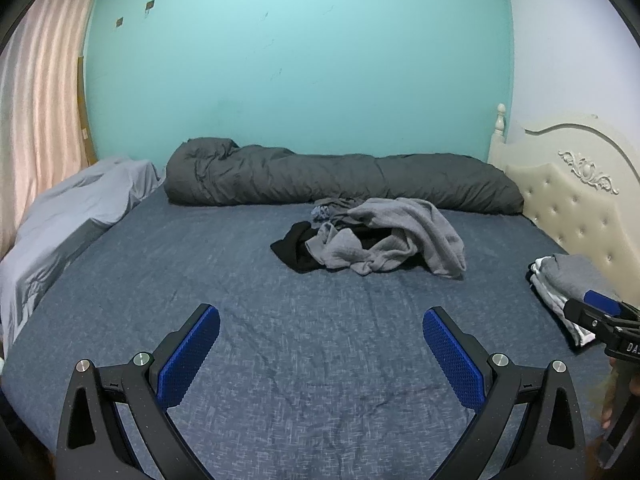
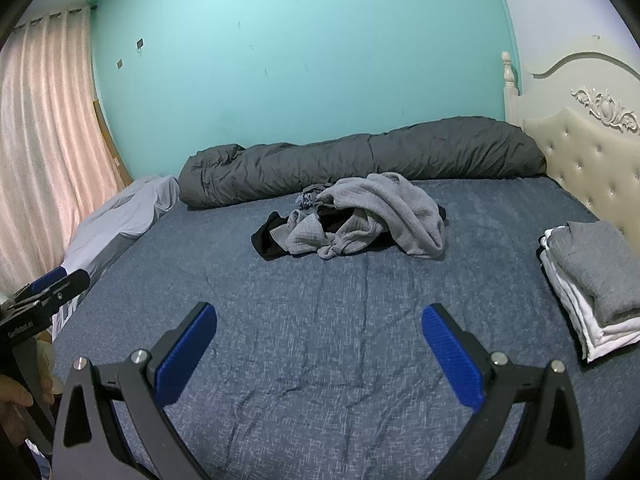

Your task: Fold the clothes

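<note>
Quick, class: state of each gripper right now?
Left gripper: open, holding nothing.
Right gripper: open, holding nothing.

Both wrist views sit low over the near edge of the bed, facing across it toward the teal wall. The left view sits further from the headboard; the right, nearer it. Both share the clothes heap, duvet and folded stack.
</note>
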Motion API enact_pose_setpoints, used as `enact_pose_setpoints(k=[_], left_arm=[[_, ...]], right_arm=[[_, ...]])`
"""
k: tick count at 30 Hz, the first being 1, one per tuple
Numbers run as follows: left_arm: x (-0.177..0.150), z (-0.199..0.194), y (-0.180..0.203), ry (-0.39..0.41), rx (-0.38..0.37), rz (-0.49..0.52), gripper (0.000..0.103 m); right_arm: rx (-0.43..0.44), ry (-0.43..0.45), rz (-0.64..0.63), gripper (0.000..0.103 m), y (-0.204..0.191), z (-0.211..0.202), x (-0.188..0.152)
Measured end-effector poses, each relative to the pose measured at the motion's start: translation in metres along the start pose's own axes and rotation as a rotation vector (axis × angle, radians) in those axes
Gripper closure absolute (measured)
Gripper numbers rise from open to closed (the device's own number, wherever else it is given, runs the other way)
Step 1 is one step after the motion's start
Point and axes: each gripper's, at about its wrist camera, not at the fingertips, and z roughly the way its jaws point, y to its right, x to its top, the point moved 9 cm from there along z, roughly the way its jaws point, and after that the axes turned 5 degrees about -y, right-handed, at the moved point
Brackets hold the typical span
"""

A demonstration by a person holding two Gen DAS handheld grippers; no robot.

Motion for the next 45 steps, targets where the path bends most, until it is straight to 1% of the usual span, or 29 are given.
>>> enact_pose_setpoints(k=[5, 13, 18, 23, 27, 30, 34, 37, 41, 45], left_arm=[[-0.009, 0.023, -0.007, -0.011, -0.004, -0.006, 0.000], [-0.028, 0.091, -0.019, -0.051, -0.020, -0.038, 0.000], [-0.041, 0.143, -0.023, -0.090, -0.024, -0.054, 0.000], [-0.054, 0.191, -0.029, -0.101, -0.063, -0.106, 0.000], [-0.067, 0.223, -0.037, -0.100, -0.059, -0.131, 0.000], [-0.085, 0.247, -0.044, -0.125, -0.055, -0.151, 0.000], [-0.108, 0.266, -0.051, -0.145, -0.061, -0.191, 0.000], [-0.123, 0.278, -0.055, -0.165, -0.060, -0.202, 0.000], [-0.125, 0.289, -0.062, -0.162, -0.062, -0.252, 0.000], [-0.124, 0.290, -0.069, -0.142, -0.054, -0.254, 0.000]], right_arm=[[-0.009, -0.031, 0.010, 0.000, 0.007, 0.023, -0.005], [-0.044, -0.106, 0.034, 0.000, 0.034, 0.090, -0.003], [-0.086, -0.122, 0.047, 0.000, 0.061, 0.143, 0.012], [-0.127, -0.118, 0.051, 0.000, 0.093, 0.204, 0.032], [-0.141, -0.121, 0.035, 0.000, 0.111, 0.250, 0.049], [-0.165, -0.122, 0.016, 0.000, 0.121, 0.280, 0.061], [-0.185, -0.128, -0.011, 0.000, 0.128, 0.320, 0.076], [-0.196, -0.124, -0.015, 0.000, 0.133, 0.350, 0.091], [-0.216, -0.112, -0.023, 0.000, 0.132, 0.386, 0.109], [-0.260, -0.120, -0.020, 0.000, 0.136, 0.420, 0.120]])
